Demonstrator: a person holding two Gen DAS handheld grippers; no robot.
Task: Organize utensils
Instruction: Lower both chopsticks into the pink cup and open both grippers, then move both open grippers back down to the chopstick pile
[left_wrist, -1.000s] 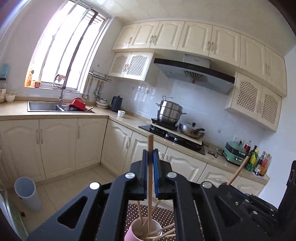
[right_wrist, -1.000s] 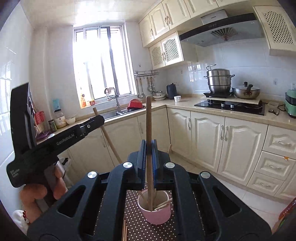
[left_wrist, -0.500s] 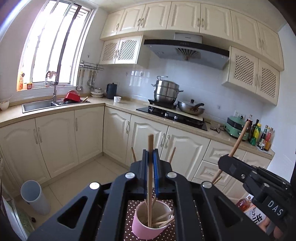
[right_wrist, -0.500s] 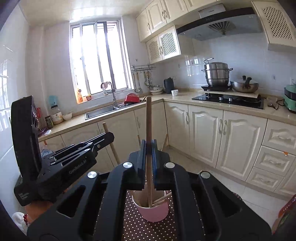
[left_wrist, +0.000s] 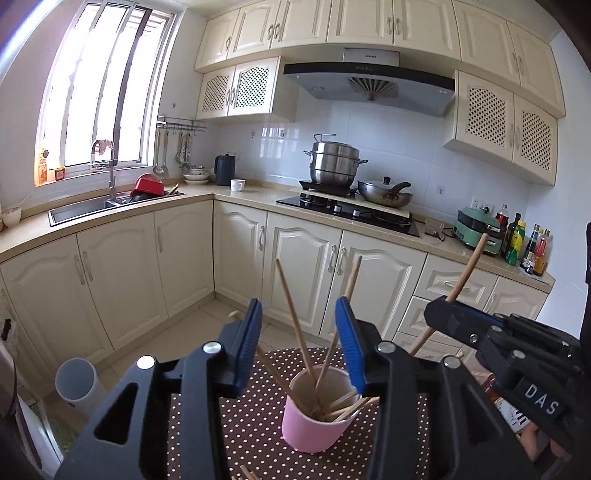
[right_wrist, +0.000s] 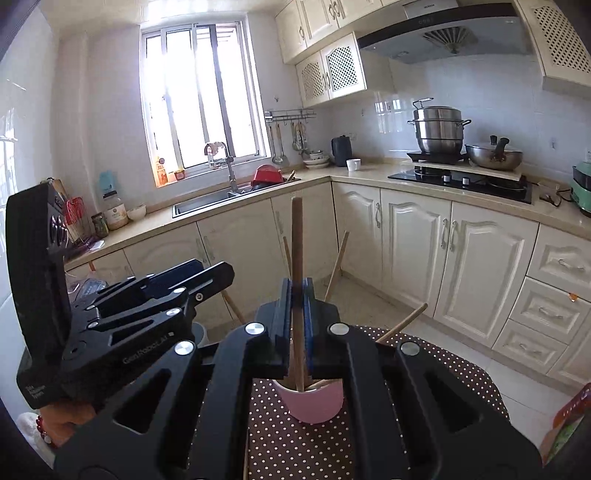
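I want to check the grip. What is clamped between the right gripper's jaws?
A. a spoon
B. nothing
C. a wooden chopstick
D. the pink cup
C: in the right wrist view the right gripper is shut on an upright wooden chopstick, whose lower end reaches into the pink cup.

There were two hand-held grippers (left_wrist: 298, 343) (right_wrist: 295, 314), one pink cup (left_wrist: 314, 424), one steamer pot (left_wrist: 334, 162), one wok (left_wrist: 384, 192) and one kettle (left_wrist: 224, 170).

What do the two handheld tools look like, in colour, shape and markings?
Both are black angular frames with silver rivets and blue ribbed pads. The left tool carries white "GenRoboAI" lettering on its side; the right tool shows white letters "DAS". Red beads are worn at the left wrist.
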